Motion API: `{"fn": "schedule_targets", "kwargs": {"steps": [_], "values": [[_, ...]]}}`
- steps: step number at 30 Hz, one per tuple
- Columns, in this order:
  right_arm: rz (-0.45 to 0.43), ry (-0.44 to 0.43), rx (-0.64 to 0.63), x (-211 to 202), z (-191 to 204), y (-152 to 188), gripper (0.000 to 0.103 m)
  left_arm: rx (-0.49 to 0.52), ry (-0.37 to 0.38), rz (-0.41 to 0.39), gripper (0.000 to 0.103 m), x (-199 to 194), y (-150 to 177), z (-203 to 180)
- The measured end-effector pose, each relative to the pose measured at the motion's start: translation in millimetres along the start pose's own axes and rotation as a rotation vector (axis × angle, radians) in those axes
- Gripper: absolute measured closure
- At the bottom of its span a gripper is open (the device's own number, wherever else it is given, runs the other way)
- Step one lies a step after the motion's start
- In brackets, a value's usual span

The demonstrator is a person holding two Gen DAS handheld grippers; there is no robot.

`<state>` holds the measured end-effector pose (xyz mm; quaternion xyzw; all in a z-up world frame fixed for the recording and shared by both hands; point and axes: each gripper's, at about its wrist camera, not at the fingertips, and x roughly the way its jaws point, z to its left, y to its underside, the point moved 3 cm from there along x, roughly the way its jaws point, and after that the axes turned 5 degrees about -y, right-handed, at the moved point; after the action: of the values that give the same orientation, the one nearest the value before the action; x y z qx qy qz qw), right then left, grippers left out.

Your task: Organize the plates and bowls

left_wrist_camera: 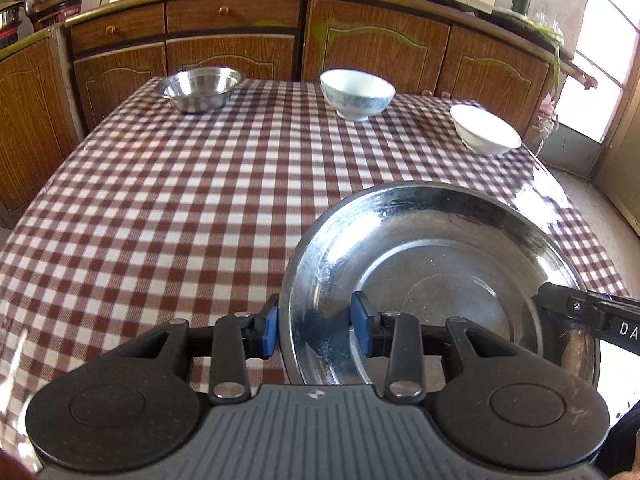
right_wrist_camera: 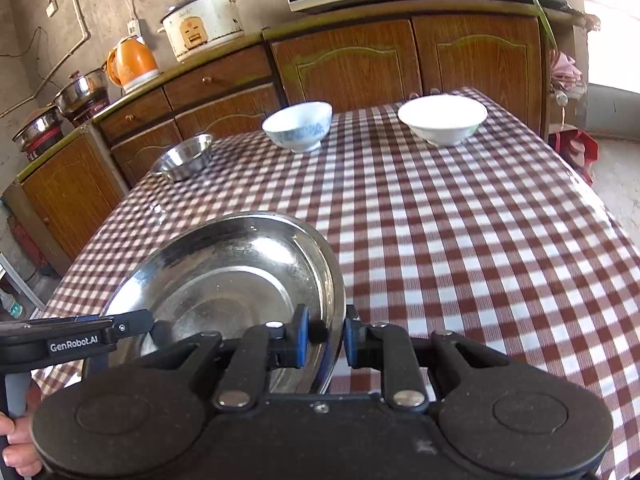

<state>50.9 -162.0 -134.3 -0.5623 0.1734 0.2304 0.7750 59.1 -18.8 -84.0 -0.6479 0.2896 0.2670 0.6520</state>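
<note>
Both claws pinch one steel plate (left_wrist_camera: 432,280) by opposite rims, the left gripper (left_wrist_camera: 316,330) and right gripper (right_wrist_camera: 324,338) each closed across the edge, apparently to carry it level above the table (left_wrist_camera: 180,200). Three bowls stand along the far edge: steel bowl (left_wrist_camera: 200,88), patterned bowl (left_wrist_camera: 356,94), white bowl (left_wrist_camera: 486,130), well apart from the plate.

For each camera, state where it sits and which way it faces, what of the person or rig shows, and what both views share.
Left wrist: sits behind the left gripper, looking down across the checked table toward the cabinets; the right gripper's tip enters at right.
Right wrist: sits behind the right gripper, same heading; the left gripper and a hand show at left.
Shared: the steel plate clamped by both, the steel bowl, patterned bowl, white bowl.
</note>
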Motion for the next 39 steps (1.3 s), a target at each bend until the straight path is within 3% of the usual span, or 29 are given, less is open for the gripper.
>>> {"fn": "schedule_targets", "kwargs": {"steps": [19,39], "values": [[-0.043,-0.023,-0.026,29.0,18.7,-63.0,0.079,0.002,-0.039,-0.078,0.066,15.9,-57.3,12.1],[-0.017,-0.01,-0.028,100.8,12.5,-101.6,0.079,0.001,-0.054,-0.036,0.065,73.7,-93.1,15.6]]}}
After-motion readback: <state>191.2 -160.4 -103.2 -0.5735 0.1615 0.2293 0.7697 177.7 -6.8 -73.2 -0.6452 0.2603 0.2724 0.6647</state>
